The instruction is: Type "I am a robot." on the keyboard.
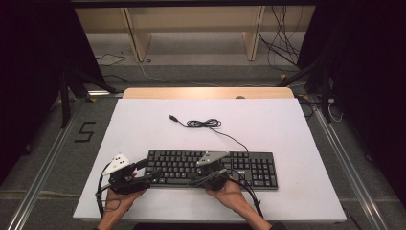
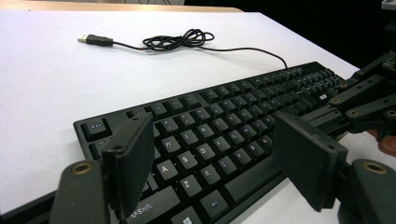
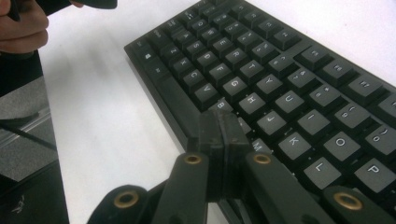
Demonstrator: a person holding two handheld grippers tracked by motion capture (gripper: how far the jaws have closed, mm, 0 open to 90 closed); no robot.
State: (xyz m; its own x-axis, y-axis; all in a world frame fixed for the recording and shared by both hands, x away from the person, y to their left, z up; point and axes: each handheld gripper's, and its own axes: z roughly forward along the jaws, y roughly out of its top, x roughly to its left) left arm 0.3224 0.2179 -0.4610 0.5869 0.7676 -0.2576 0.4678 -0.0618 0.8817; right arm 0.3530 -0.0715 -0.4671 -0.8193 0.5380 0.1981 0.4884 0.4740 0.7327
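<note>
A black keyboard (image 1: 210, 168) lies flat near the front edge of the white table (image 1: 143, 129), its long side running across in front of the person, and its thin black cable (image 1: 225, 134) trails away toward the far side, loops into a small tangle (image 1: 203, 123) and ends in a loose plug (image 1: 173, 118) that is connected to nothing. The left tool (image 1: 149, 172) hangs at the keyboard's left end with its jaws spread wide; in the left gripper view the two flat pads (image 2: 130, 163) stand over the lower left keys, with nothing pinched between them. The right tool (image 3: 222, 140) has its jaws pressed flat together, empty, with the tips resting at or just above the front edge of the keyboard near the middle letter keys; I cannot tell whether they actually touch a key. Both hands (image 1: 230, 194) sit at the near edge of the table. To my eye the work is at its start: the keyboard looks flat and not lifted, the cable is untidy and unplugged, and neither tool has a hold on anything yet, so the gripping, pressing or moving is still to come.
</note>
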